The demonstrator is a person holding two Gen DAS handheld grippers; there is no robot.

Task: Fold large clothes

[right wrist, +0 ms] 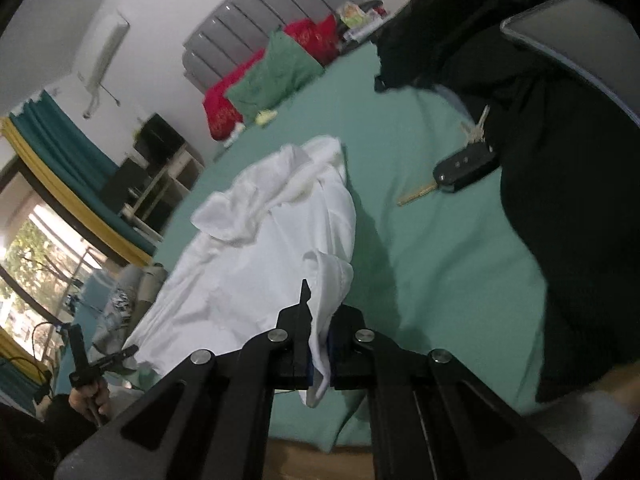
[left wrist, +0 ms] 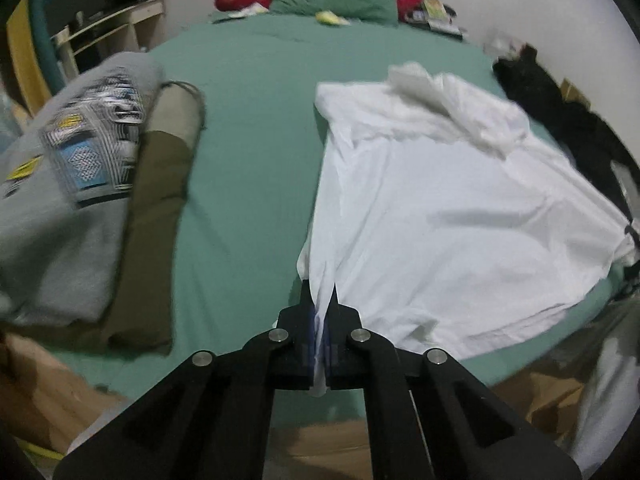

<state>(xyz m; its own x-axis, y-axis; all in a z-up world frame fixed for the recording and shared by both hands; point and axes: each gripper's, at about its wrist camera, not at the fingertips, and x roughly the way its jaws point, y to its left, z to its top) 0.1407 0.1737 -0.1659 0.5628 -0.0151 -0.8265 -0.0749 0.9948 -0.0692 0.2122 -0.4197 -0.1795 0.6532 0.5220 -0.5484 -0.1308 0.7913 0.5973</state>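
- No brand, label or writing can be read anywhere; the folded grey top [left wrist: 76, 184] at the left of the bed carries a black, white and blue geometric print with small yellow marks, too blurred to make out.
- The white garment [left wrist: 440, 208] lies on the green bed sheet [left wrist: 248, 128], on the right half as the left wrist camera sees it, its long axis running from the near edge of the bed toward the pillows.
- Its far end is bunched and crumpled, so neck and sleeves cannot be told apart; the near end is flatter.
- The left gripper [left wrist: 322, 296] is clamped on the near left edge of the white cloth, a strip of fabric trailing back between the pads.
- The right gripper [right wrist: 320, 312] is pinched on a fold at the near right side, cloth hanging down behind the fingers.
- A black garment [right wrist: 560, 200] fills the right of the right wrist view, cut off by the frame; a car key fob [right wrist: 466, 168] lies partly under its edge.
- In the lower left corner of that view a hand [right wrist: 90, 398] grips the other tool, mostly hidden.
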